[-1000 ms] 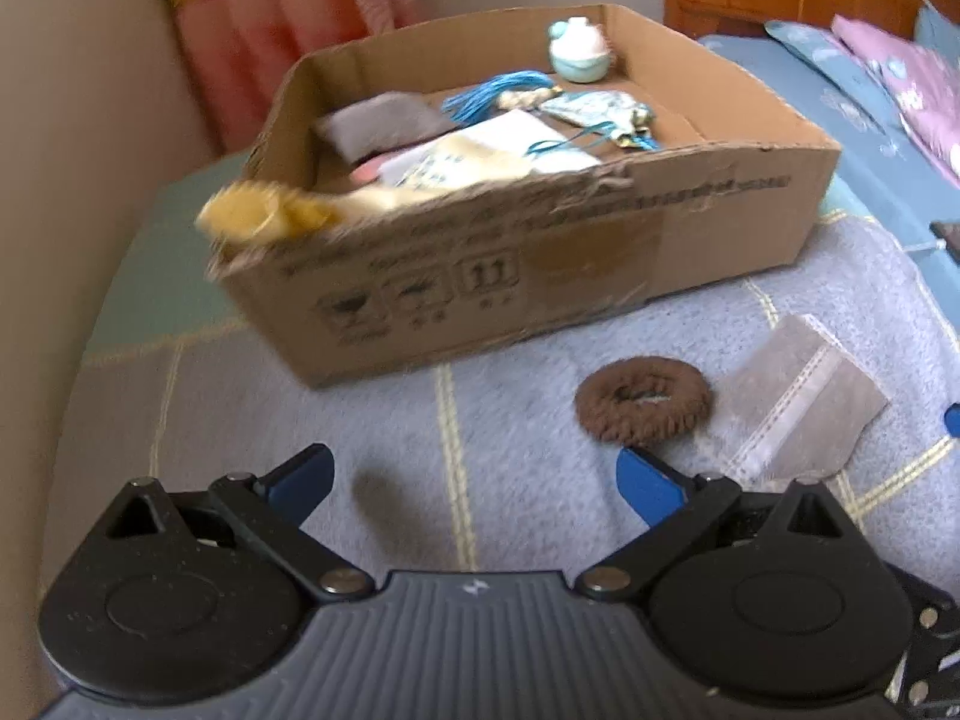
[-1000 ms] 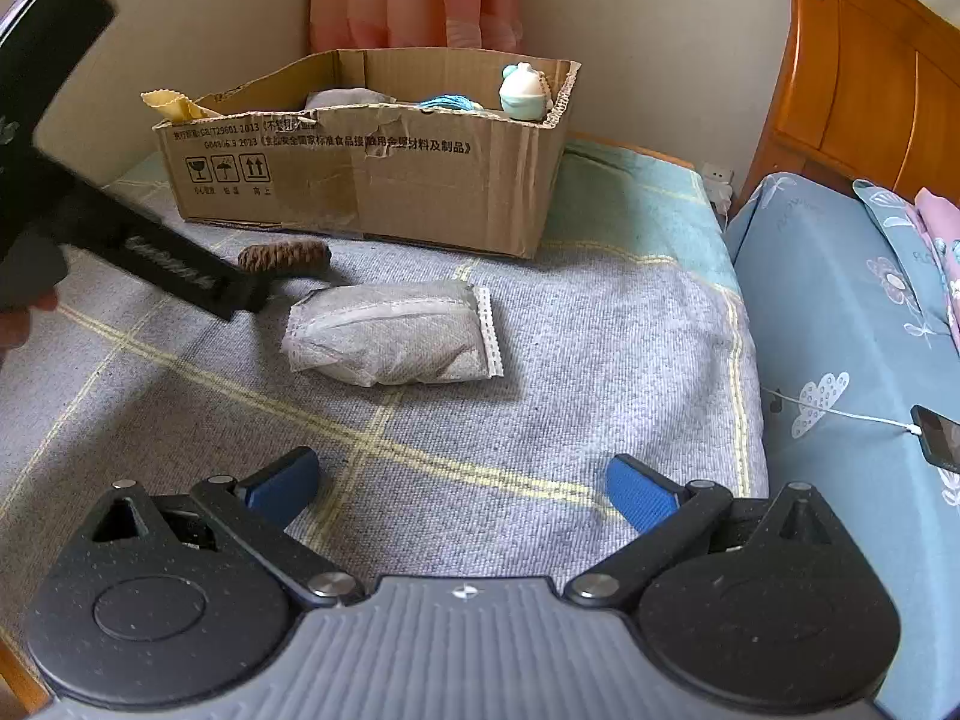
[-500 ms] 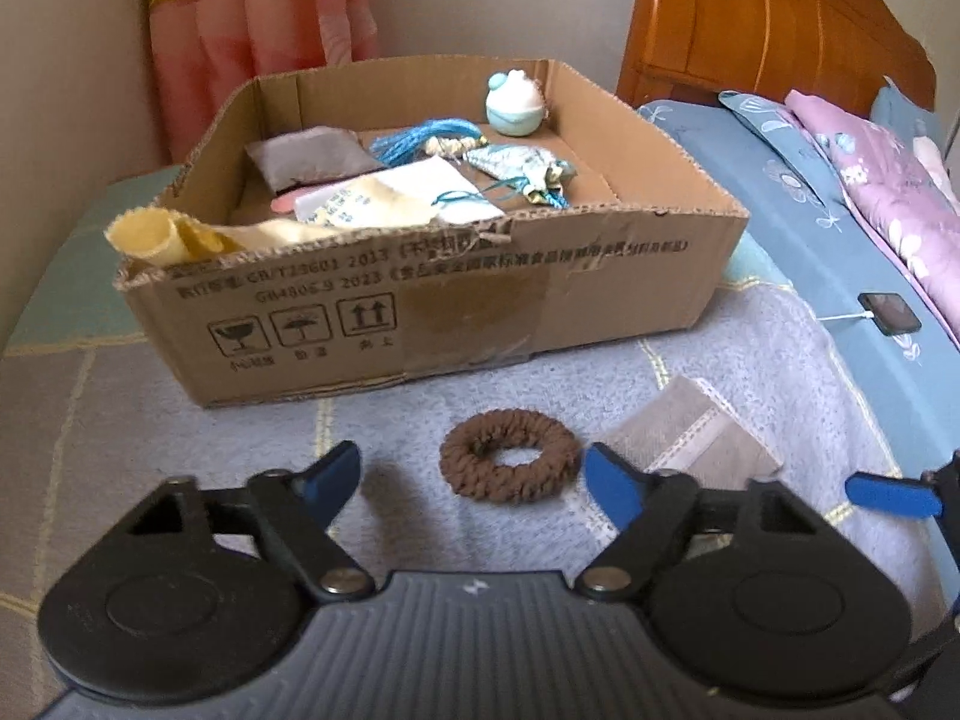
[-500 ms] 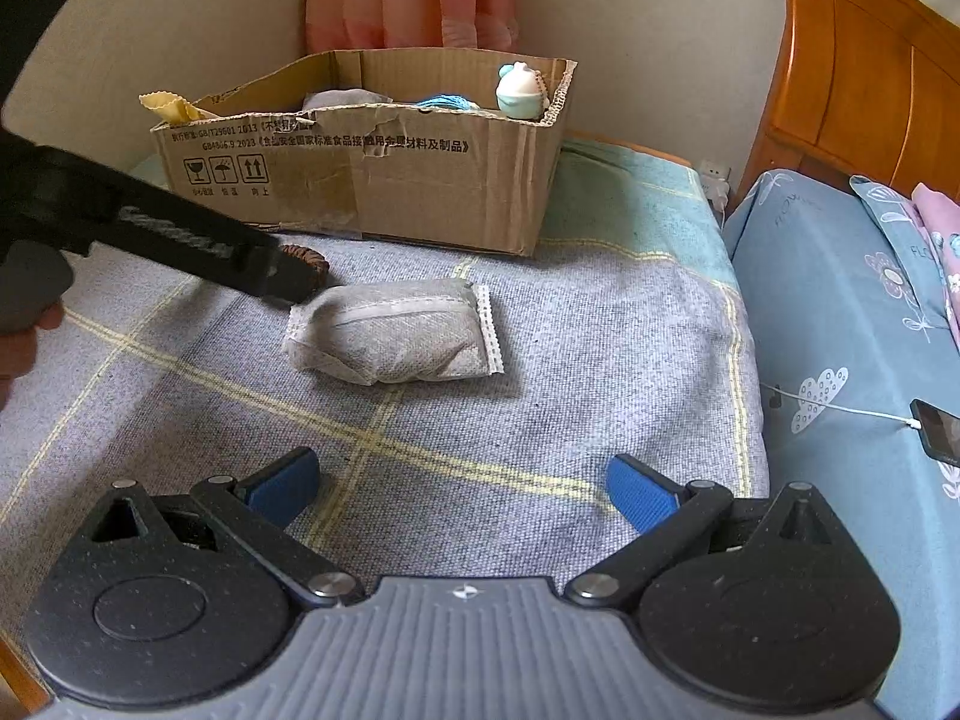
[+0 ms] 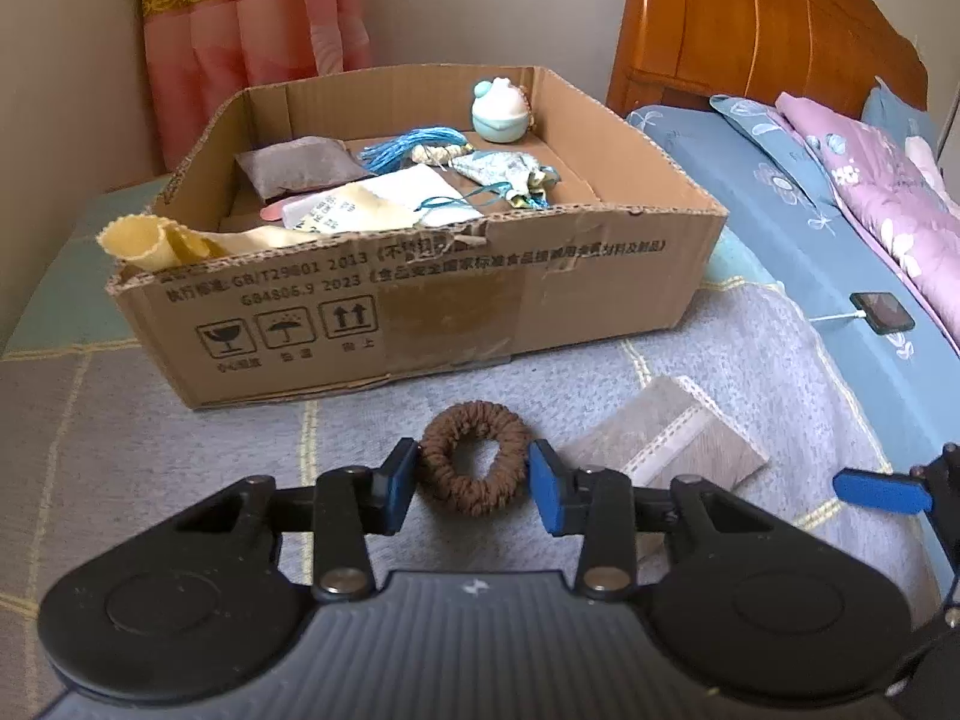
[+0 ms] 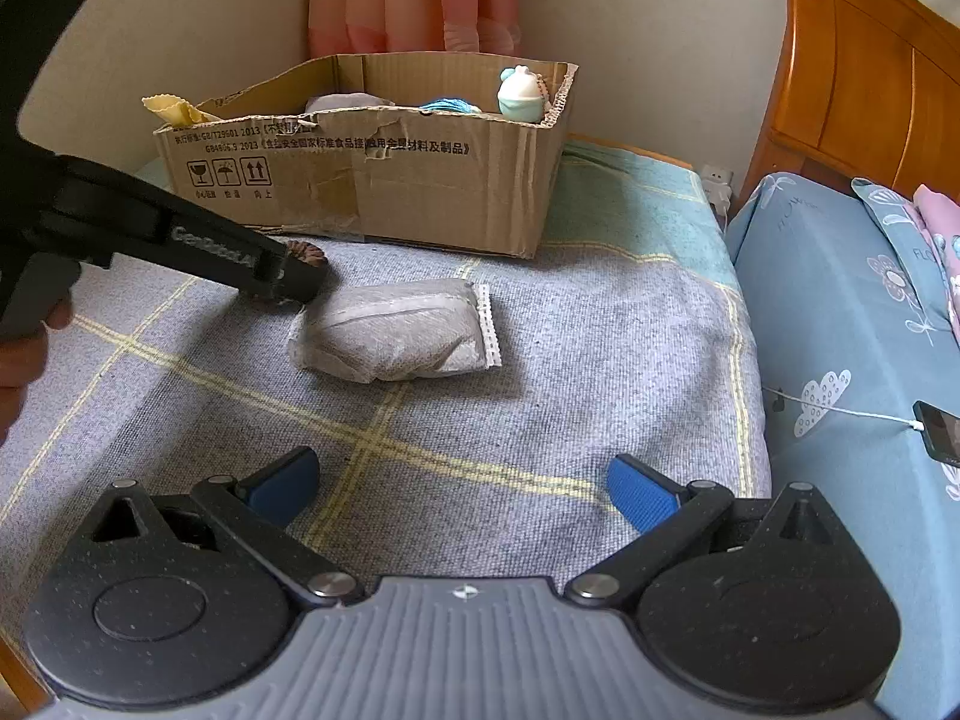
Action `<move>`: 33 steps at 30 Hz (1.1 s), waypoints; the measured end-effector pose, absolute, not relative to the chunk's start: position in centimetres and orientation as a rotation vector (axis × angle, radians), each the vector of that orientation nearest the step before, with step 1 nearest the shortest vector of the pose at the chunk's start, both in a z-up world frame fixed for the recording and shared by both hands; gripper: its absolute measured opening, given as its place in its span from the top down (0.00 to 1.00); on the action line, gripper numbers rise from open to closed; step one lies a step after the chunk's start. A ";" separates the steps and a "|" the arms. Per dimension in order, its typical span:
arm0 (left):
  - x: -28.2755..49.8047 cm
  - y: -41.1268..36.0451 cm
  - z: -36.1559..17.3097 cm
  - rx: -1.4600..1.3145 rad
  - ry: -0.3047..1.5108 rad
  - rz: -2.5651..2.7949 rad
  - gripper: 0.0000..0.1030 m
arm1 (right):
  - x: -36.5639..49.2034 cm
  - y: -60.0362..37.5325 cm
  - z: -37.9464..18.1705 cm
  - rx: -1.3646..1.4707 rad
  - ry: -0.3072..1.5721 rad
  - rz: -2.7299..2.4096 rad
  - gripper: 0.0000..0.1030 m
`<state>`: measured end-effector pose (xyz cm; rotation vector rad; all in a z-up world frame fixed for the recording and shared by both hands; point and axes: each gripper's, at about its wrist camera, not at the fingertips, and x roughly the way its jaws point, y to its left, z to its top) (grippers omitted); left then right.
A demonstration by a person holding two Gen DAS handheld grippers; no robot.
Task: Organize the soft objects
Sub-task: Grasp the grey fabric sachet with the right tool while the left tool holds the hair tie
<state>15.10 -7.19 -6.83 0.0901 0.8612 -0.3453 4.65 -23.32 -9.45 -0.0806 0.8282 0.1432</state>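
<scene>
A brown knitted hair ring (image 5: 474, 456) lies on the grey blanket in front of the cardboard box (image 5: 456, 300). My left gripper (image 5: 474, 483) is shut on the ring, its blue pads pressing both sides. In the right wrist view the left gripper (image 6: 282, 282) hides most of the ring (image 6: 306, 253). A grey fabric sachet (image 6: 396, 330) lies beside it, also in the left wrist view (image 5: 666, 438). My right gripper (image 6: 462, 483) is open and empty, above the blanket short of the sachet. The box holds several soft items, among them a yellow cloth (image 5: 162, 240) over its rim.
The box (image 6: 390, 180) stands at the back of the blanket. A bed with blue sheet (image 6: 852, 312), a phone on a cable (image 6: 936, 429) and a wooden headboard (image 5: 750, 30) are to the right. A wall and pink curtain (image 5: 240, 30) are behind.
My left gripper moved forward and down to the hair ring and closed its pads on it. My right gripper has stayed in place, open.
</scene>
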 end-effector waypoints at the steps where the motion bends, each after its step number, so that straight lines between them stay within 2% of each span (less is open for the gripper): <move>1: 15.0 -7.0 -6.6 0.097 0.863 -0.343 0.63 | 4.7 -23.3 -9.4 -0.081 0.830 0.143 0.00; 17: 11.6 -2.1 -2.7 0.159 0.855 -0.312 0.63 | 5.0 -23.1 -9.3 -0.082 0.856 0.138 0.00; 26: 10.6 -2.2 -6.2 0.173 0.887 -0.356 0.63 | 4.9 -23.0 -9.2 -0.082 0.865 0.134 0.00; 32: 10.1 -1.9 -7.5 0.141 0.851 -0.314 0.53 | 5.1 -22.8 -8.9 -0.090 0.886 0.122 0.00; 33: 10.0 -1.8 -7.6 0.132 0.845 -0.304 0.49 | 5.2 -22.6 -8.8 -0.100 0.889 0.118 0.00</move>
